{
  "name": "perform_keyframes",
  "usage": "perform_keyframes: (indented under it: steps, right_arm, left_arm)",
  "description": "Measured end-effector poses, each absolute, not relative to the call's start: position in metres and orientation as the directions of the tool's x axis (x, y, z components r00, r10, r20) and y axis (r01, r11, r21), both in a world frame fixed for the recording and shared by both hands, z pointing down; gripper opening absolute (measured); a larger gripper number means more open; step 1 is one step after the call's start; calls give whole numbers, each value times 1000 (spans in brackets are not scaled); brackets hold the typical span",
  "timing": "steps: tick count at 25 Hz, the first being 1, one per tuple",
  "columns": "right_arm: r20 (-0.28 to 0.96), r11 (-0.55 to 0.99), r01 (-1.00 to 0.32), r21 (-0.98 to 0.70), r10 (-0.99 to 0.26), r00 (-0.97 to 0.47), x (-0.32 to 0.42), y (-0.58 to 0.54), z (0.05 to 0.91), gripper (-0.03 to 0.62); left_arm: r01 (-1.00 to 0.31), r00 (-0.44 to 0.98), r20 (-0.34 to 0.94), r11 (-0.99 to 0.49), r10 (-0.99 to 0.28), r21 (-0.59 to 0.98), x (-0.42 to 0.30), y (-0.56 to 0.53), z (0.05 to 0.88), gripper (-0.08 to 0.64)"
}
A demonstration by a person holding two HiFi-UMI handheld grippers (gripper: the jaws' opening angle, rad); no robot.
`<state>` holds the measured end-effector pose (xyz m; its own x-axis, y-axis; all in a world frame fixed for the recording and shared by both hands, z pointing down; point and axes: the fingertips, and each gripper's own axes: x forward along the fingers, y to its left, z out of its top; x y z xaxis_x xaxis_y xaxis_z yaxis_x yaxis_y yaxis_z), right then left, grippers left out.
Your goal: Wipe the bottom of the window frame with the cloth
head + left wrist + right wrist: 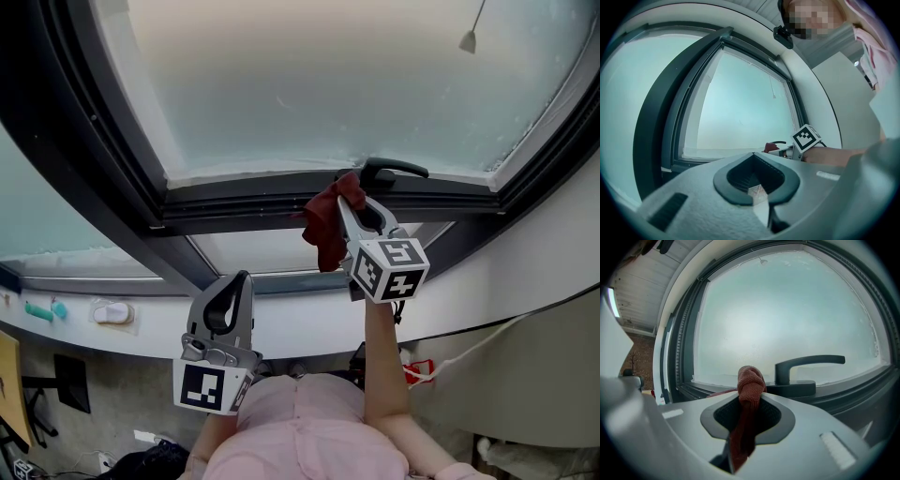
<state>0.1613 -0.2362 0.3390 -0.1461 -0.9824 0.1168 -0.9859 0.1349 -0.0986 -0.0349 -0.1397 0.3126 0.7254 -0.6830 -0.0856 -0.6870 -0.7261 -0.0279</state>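
Dark metal window frame crosses the middle under a frosted glass pane, with a black lever handle right of centre and a white curved ledge below. The right gripper is clamped on a rust-red woven cloth at the frame's bottom rail, just left of the handle. The left gripper has its jaws together on nothing and hangs at lower left, apart from the window.
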Motion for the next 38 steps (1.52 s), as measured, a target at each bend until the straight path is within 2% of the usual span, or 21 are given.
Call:
perform_keyframes:
  steps: [13, 30, 38]
  right_arm:
    - [100, 71, -990, -118, -991, -83, 192, -227, 340, 78]
    - [92, -29, -997, -67, -996, 23, 190, -221, 335, 77]
    - [-32, -4, -999, -45, -999, 5, 143, -198, 291, 74]
  left_arm:
    - [-709, 702, -96, -705, -705, -14, -40, -135, 313, -6]
    - [-753, 655, -90, -658, -750, 4, -91, -135, 315, -6]
    - [-740, 670, -83, -673, -737, -2, -112, -139, 315, -6]
